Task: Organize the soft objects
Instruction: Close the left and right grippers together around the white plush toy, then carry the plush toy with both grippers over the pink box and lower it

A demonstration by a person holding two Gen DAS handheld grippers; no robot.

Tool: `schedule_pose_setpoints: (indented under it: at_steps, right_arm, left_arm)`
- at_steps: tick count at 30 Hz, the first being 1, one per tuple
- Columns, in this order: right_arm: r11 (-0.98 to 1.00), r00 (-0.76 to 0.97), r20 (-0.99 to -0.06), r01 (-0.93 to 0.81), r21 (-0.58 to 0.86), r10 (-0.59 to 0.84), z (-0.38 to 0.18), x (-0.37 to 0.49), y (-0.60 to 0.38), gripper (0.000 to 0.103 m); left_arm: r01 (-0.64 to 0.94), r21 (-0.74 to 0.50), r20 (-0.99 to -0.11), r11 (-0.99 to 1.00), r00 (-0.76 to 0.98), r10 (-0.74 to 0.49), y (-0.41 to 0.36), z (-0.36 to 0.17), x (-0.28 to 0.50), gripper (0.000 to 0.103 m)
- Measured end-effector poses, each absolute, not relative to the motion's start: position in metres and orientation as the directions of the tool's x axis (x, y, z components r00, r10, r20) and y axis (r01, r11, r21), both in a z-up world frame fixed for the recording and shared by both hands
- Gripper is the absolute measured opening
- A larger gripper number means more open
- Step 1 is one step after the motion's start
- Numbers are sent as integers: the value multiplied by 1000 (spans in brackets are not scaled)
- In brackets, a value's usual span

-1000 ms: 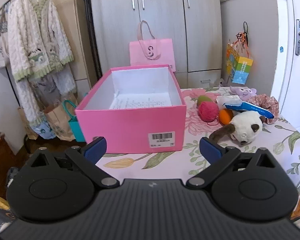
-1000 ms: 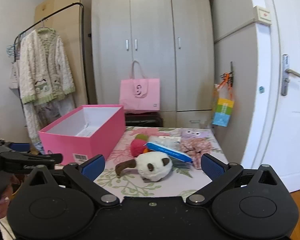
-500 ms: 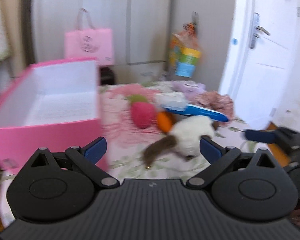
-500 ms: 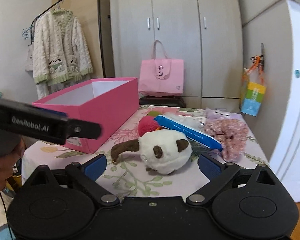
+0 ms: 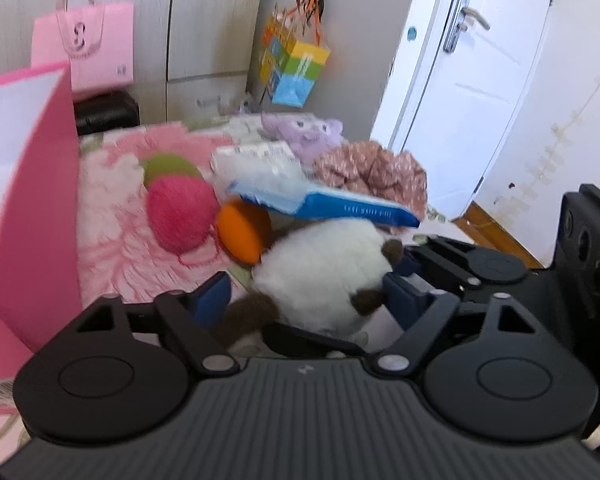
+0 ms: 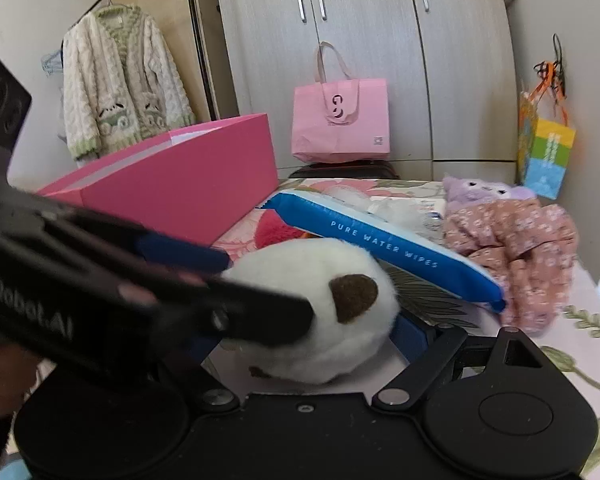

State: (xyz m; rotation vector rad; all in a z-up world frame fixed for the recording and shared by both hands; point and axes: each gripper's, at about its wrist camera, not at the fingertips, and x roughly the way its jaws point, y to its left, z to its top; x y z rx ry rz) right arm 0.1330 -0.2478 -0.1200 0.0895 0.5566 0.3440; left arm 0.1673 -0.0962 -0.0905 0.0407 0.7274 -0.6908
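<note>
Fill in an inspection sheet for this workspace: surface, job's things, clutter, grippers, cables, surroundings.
Surface: table with floral tablecloth.
Job's things: white plush toy; pink yarn ball; orange ball; green ball; purple plush; floral fabric; open pink box.
Clutter: wet wipes pack resting across the white plush toy.
Grippers: left hand-held gripper and right hand-held gripper both open around the white plush toy.
Cables: nothing seen.
Surroundings: wardrobe, pink tote bag, hanging cardigan, white door.
</note>
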Motion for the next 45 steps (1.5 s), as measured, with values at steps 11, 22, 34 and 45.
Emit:
schedule_pose_setpoints:
  at_steps: [11,22,34,45]
  right_arm:
    - [938,808,-483,-333,99,338,-126,125,-236,80]
    - [919,765,-511,-348,184,392,-113,100,-219,80]
    - [885,670,-587,-412,215,454,-79,87,-171,80]
    - [843,618,-603,-503,189,504,-39,83,-131,80]
  left_arm:
    - [587,-248,-640,770,498,-585,-100,-96,157,75]
    - [550,-206,-670,809,524,-526,-73,-76,119,74]
    - [466,-261,-701,845,511,-498,-19,-44,97,74]
    - [434,-285,-731,854,478,-487,23,-5,94,73]
